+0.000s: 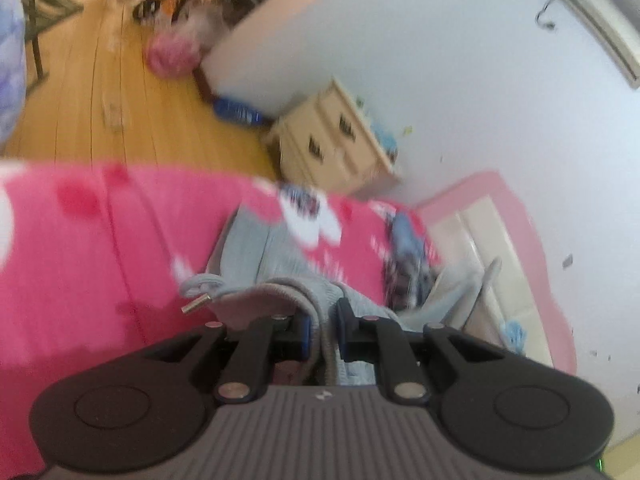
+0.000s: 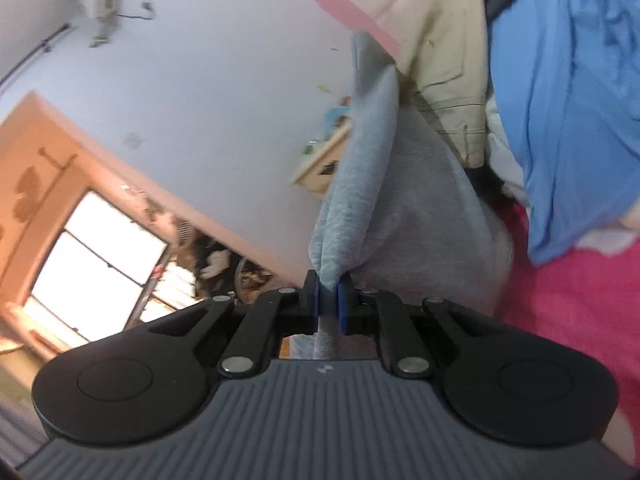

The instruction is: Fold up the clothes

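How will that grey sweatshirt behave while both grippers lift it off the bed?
Probably floppy: the grey sweatshirt hangs in soft folds from the right gripper. Likely weighty, since the knit looks thick. Its drawstring dangles beside the left gripper and may swing or snag.

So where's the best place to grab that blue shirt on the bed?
Probably the blue shirt's lower hanging edge, which droops free over the pink blanket. Come from below and the front, since the pile of beige clothes crowds its upper left side. Both jaws already pinch the grey sweatpants.

No readable text, label, brand or number shows in either view.
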`<state>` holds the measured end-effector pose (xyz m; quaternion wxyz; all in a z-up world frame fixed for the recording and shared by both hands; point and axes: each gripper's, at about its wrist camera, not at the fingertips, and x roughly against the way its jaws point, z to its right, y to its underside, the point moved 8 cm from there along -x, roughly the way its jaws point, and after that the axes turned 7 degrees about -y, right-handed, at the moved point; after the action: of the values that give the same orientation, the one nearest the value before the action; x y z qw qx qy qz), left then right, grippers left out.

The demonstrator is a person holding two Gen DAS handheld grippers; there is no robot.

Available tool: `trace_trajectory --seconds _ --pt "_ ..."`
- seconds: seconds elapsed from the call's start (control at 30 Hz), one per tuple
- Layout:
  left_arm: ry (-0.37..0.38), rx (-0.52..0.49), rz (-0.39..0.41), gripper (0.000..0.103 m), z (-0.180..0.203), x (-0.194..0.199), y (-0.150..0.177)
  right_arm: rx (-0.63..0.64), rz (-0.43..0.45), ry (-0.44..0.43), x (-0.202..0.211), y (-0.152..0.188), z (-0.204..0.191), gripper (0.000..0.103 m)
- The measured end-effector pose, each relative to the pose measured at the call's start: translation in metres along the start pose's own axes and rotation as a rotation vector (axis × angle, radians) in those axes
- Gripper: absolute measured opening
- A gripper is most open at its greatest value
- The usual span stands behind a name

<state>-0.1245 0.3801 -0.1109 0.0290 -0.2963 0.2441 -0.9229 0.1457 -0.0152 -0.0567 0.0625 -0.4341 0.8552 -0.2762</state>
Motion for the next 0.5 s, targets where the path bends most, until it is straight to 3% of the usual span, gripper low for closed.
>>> trace_trajectory --seconds 0.13,0.2,0.27,0.37,0.5 --pt "0.001 -0.006 0.066 0.013 0.016 0.007 -0.034 0.045 -0.01 -0.046 0.072 0.041 -0.043 0.007" --pt "-0.004 -0.009 0.078 0.013 0.02 0.007 -0.042 0.078 -0.046 -0.059 0.096 0.063 -0.063 0.007" --pt "-0.02 -0.017 0.083 0.014 0.021 0.005 -0.048 0.084 -0.135 -0.048 0.103 0.095 -0.073 0.007" --pt "-0.056 -0.035 0.063 0.014 0.013 -0.002 -0.045 0.118 -0.288 0.023 0.102 0.143 -0.066 0.008" --pt "-0.117 -0.093 0.016 0.014 -0.001 -0.013 -0.026 0.111 -0.501 0.22 0.111 0.198 -0.011 0.016"
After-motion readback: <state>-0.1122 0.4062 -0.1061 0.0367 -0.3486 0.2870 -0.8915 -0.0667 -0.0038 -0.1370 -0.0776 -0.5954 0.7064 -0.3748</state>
